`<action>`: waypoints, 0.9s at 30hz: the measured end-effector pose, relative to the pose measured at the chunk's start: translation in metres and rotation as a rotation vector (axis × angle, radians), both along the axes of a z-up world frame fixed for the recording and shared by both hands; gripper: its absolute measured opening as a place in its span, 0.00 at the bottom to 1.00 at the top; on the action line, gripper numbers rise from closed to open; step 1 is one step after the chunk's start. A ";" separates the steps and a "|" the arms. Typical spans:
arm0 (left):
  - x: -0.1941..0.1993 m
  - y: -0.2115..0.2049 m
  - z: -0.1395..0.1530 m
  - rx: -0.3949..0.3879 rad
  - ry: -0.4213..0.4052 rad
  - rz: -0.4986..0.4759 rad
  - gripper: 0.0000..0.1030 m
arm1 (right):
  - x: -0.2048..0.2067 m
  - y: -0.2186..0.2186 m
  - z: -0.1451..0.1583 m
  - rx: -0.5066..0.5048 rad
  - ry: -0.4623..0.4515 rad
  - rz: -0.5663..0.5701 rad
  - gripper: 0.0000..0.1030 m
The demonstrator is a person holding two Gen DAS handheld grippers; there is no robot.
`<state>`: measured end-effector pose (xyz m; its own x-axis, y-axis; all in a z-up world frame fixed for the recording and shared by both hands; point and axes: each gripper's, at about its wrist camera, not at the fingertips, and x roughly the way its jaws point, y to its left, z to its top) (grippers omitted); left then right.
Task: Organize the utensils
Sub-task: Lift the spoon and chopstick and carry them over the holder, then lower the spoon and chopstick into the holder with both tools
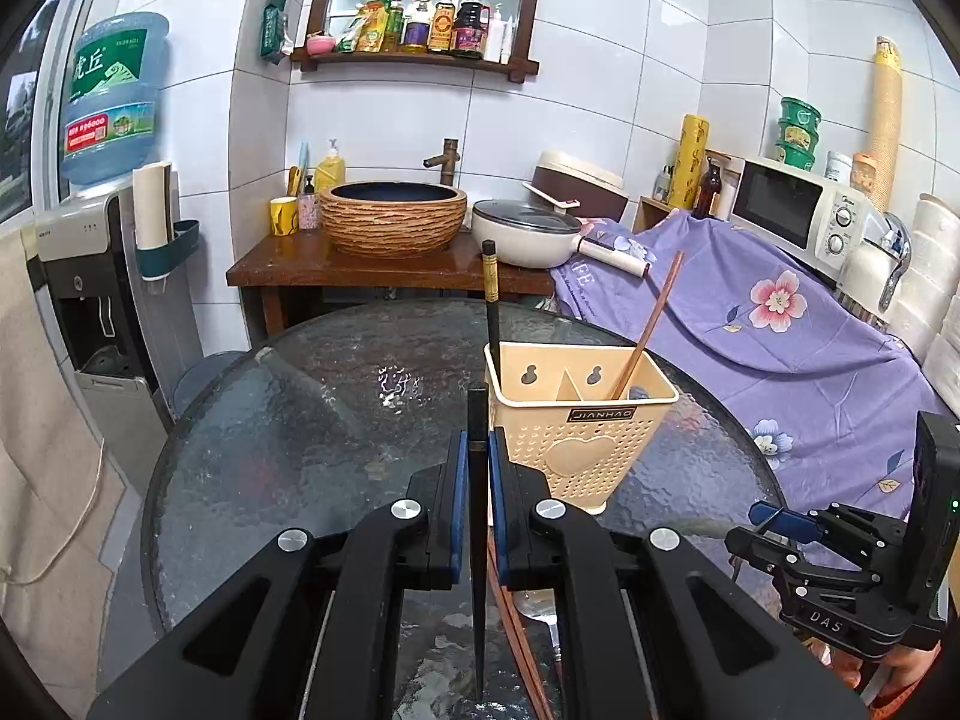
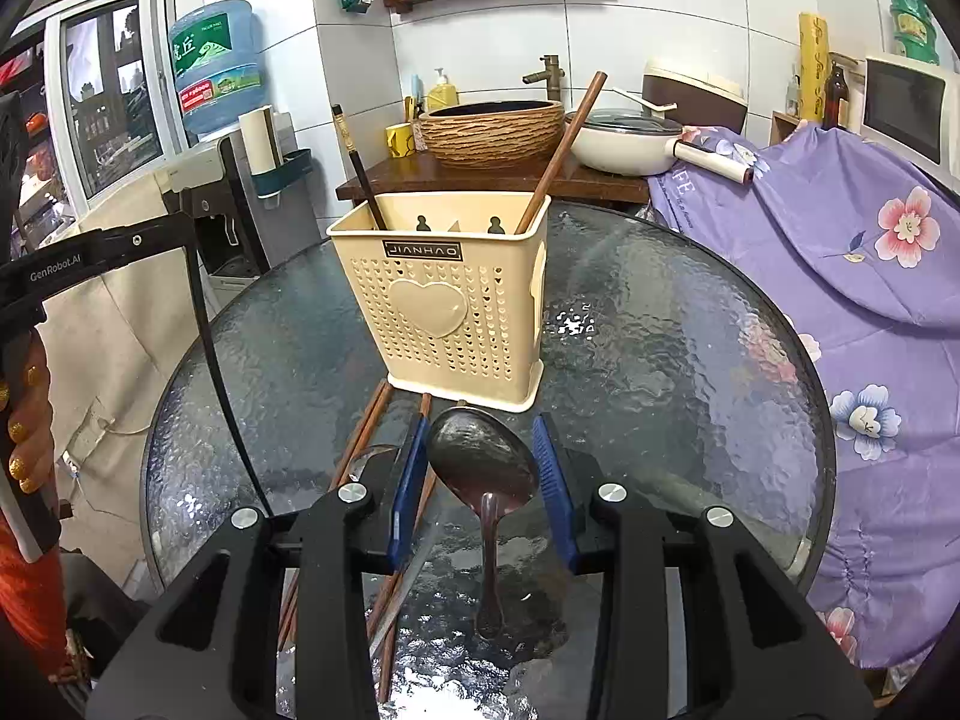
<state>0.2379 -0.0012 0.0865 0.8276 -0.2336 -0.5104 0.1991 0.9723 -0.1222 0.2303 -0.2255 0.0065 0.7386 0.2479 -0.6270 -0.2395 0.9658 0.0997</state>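
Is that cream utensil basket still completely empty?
No, the cream utensil basket already holds two chopsticks: a black chopstick in its left side and a brown wooden chopstick in its right side.

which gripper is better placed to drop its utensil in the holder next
Likely left. The left hand-held gripper grips a black chopstick lifted beside the utensil holder; the right, on the spoon, sits lower.

Ahead of the left gripper (image 1: 474,474), the cream utensil holder (image 1: 579,420) stands slightly right, its black chopstick (image 1: 491,294) and brown chopstick (image 1: 651,324) jutting above the rim. The glass table (image 1: 288,420) lies bare to the left. Loose chopsticks (image 2: 360,438) lie left of the right gripper (image 2: 483,474).
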 end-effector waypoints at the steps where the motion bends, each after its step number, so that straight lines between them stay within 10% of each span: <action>1: -0.001 -0.001 0.002 0.001 -0.006 -0.001 0.07 | 0.000 -0.001 0.001 0.008 -0.001 0.005 0.35; 14: -0.001 -0.007 0.039 0.026 -0.081 -0.028 0.07 | 0.013 0.000 0.018 0.069 -0.027 0.102 0.35; 27: 0.034 -0.023 0.117 0.026 -0.130 -0.077 0.07 | 0.046 0.015 0.107 0.067 -0.183 0.164 0.35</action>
<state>0.2719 -0.0243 0.2030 0.8674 -0.2866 -0.4069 0.2853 0.9562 -0.0653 0.2766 -0.2105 0.1136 0.7846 0.4102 -0.4649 -0.4122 0.9052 0.1032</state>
